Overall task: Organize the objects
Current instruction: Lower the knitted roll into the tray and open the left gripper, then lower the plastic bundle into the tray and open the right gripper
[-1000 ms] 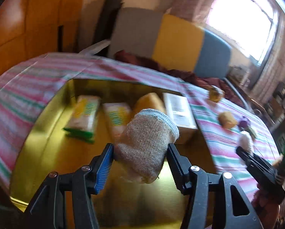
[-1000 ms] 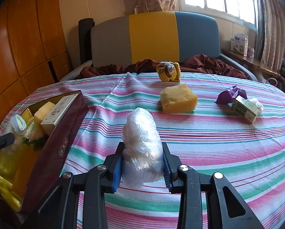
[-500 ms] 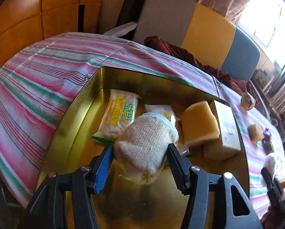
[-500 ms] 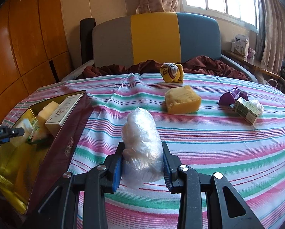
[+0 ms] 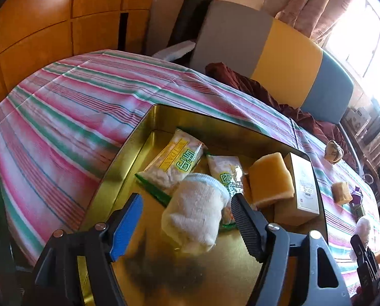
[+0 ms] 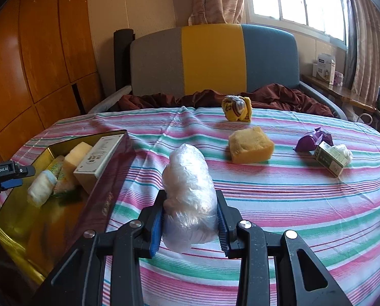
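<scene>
Jaws wide on the left gripper (image 5: 186,219), sock roll (image 5: 197,219) loose inside the gold tin (image 5: 139,137). Right gripper (image 6: 190,219) clamps the plastic bundle (image 6: 187,193) — carry it high over the tin's wall, I'd say.

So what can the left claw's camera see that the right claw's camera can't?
Only the left view shows the printed fronts of two snack packets in the tin and its own open claw. Only the right view shows the purple wrapper, with the right claw shut on a plastic-wrapped bundle. Both show the gold tin, the rolled sock and the white box.
</scene>
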`<state>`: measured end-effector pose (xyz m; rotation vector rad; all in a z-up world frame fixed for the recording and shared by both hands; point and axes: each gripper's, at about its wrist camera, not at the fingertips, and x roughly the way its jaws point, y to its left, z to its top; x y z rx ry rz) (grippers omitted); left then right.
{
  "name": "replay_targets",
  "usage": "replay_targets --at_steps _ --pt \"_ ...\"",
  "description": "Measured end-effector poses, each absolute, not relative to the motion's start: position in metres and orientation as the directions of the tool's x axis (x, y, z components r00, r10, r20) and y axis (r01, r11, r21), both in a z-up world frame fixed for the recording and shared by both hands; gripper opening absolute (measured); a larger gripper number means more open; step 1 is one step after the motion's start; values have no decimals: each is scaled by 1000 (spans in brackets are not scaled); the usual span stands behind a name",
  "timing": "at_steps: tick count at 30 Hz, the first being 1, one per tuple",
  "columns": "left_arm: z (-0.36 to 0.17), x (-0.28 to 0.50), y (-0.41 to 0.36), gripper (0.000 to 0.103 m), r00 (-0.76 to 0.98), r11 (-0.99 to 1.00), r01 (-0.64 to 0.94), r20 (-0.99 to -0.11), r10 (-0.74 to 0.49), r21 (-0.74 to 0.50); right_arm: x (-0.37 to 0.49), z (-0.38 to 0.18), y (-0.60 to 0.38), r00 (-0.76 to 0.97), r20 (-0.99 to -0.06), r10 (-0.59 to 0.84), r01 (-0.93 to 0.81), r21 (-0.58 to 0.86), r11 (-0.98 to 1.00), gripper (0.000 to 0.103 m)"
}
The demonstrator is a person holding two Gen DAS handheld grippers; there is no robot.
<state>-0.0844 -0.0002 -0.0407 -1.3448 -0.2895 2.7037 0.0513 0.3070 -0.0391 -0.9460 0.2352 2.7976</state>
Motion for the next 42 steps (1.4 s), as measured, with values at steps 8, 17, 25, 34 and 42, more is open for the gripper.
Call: replay_targets --at_steps 8,17,25,34,42 --pt "-42 -64 1 73 -602 -954 -84 -748 280 -289 50 -24 290 -802 -593 72 -169 110 -979 36" --pt "-41 -50 7 73 -636 -962 -126 -725 265 -241 47 3 246 -825 -565 -33 -27 98 -995 37" --pt "-44 -46 -3 73 -648 -965 -99 -720 248 -244 29 0 197 -790 -599 -131 107 75 -991 37" --pt "-42 -44 -5 73 -643 -962 -94 -722 256 -258 -1 -30 163 -714 -689 -127 191 -17 -981 38" --pt "-41 -43 -3 73 -640 -959 -94 -722 264 -268 -7 -30 176 -728 -681 -78 118 -12 -993 63"
